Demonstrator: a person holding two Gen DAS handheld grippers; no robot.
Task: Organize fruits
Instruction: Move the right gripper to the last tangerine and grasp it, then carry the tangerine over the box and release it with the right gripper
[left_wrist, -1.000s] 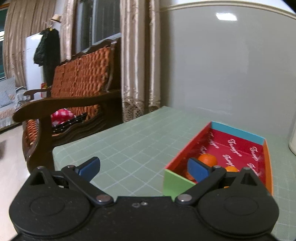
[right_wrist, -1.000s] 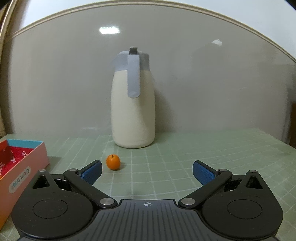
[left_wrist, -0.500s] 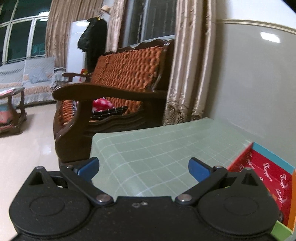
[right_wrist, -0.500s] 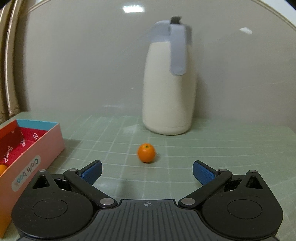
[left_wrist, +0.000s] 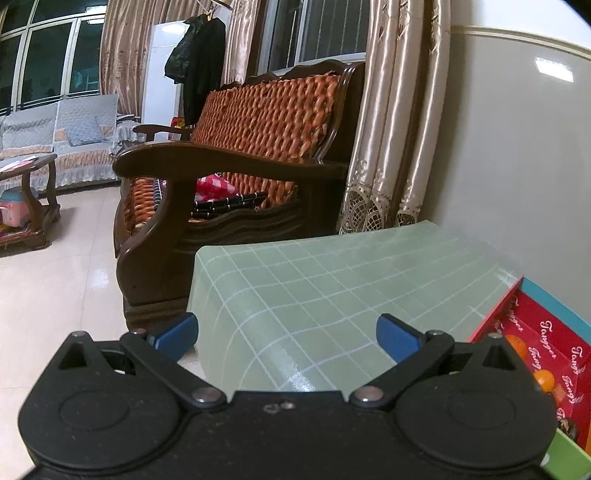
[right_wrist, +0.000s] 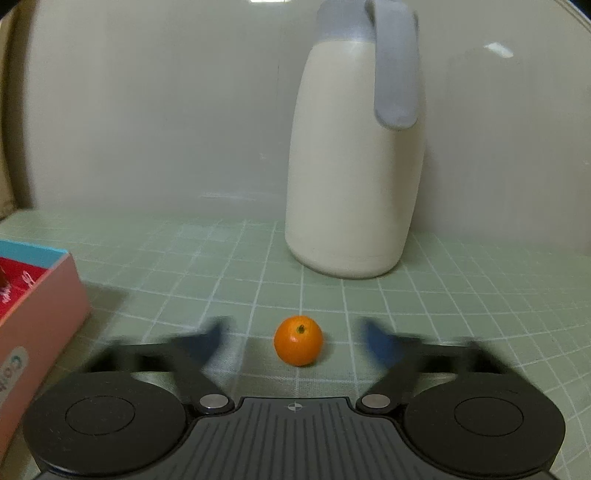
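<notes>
A small orange fruit (right_wrist: 298, 340) sits on the green grid mat in the right wrist view. My right gripper (right_wrist: 297, 341) is open with the fruit between its blurred blue fingers, apart from both. The red-lined box (right_wrist: 40, 314) stands to the left. In the left wrist view my left gripper (left_wrist: 286, 336) is open and empty above the mat's left end; the box (left_wrist: 543, 339) at the right edge holds small orange fruits (left_wrist: 545, 378).
A cream jug with a grey lid and handle (right_wrist: 354, 166) stands close behind the fruit, against the grey wall. A wooden bench with orange cushions (left_wrist: 236, 166) stands beyond the mat's left edge (left_wrist: 199, 280), with curtains (left_wrist: 391, 129) beside it.
My right gripper has moved forward so the fruit now lies between its fingers, which are closing in and blurred. My left gripper has swung left, away from the box.
</notes>
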